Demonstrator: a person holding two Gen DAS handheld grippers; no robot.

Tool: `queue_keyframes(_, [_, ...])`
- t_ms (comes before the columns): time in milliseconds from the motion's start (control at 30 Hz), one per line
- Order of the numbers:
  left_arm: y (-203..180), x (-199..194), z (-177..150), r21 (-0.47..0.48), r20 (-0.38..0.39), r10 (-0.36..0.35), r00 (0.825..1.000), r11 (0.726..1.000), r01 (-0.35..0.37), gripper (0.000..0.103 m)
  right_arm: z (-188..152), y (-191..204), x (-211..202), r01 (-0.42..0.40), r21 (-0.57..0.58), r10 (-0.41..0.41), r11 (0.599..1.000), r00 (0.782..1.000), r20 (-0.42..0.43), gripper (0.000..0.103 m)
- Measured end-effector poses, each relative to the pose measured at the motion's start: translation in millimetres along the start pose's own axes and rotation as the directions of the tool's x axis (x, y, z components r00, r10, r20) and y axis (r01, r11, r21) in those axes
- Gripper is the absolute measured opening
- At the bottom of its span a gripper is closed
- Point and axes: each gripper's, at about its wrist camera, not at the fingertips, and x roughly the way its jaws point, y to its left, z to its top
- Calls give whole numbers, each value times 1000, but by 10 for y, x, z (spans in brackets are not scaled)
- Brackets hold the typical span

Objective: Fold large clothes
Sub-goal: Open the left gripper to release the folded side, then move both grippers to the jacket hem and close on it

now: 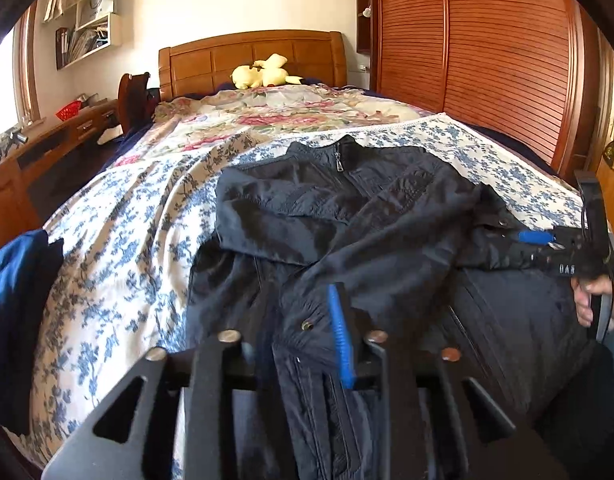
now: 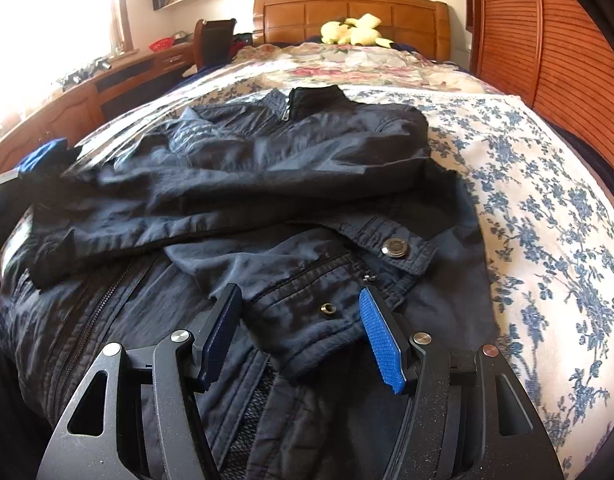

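Observation:
A dark navy jacket (image 1: 347, 216) lies front up on the bed, collar toward the headboard, both sleeves folded across its chest. It also shows in the right wrist view (image 2: 291, 168). My left gripper (image 1: 307, 320) is over the jacket's lower part, with the left sleeve cuff (image 1: 307, 312) lying between its fingers; only one blue pad (image 1: 341, 336) shows, so its grip is unclear. My right gripper (image 2: 303, 312) is open, jaws either side of the right sleeve cuff (image 2: 327, 312) without pinching it. It also shows in the left wrist view (image 1: 547, 240).
The bed carries a blue-flowered sheet (image 1: 119, 264) and a pink floral quilt (image 1: 267, 112), with a yellow plush toy (image 1: 263, 74) by the headboard. A blue garment (image 1: 15, 300) lies at the left edge. A wooden desk (image 1: 47, 148) stands left, a wardrobe (image 1: 487, 60) right.

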Motion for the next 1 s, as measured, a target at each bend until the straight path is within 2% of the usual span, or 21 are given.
queue_keyframes(133, [32, 1, -132, -7, -16, -19, 1000, 1000, 19, 36, 28, -133, -95, 1, 36, -2, 999, 1000, 26, 63])
queue_keyframes(267, [63, 19, -265, -1, -41, -30, 999, 1000, 30, 39, 39, -263, -143, 26, 67, -29, 997, 999, 38, 63])
queue_keyframes(533, [174, -22, -465, -24, -48, 0, 999, 1000, -2, 39, 64, -315, -107, 65, 84, -68, 994, 997, 31, 63])
queue_keyframes(800, [377, -57, -620, -61, -61, 16, 998, 998, -20, 39, 40, -237, 89, 87, 59, -86, 994, 996, -15, 63])
queue_keyframes(1000, [503, -8, -738, -79, -102, 28, 994, 996, -36, 39, 15, -269, 166, 115, 78, -112, 990, 993, -42, 63])
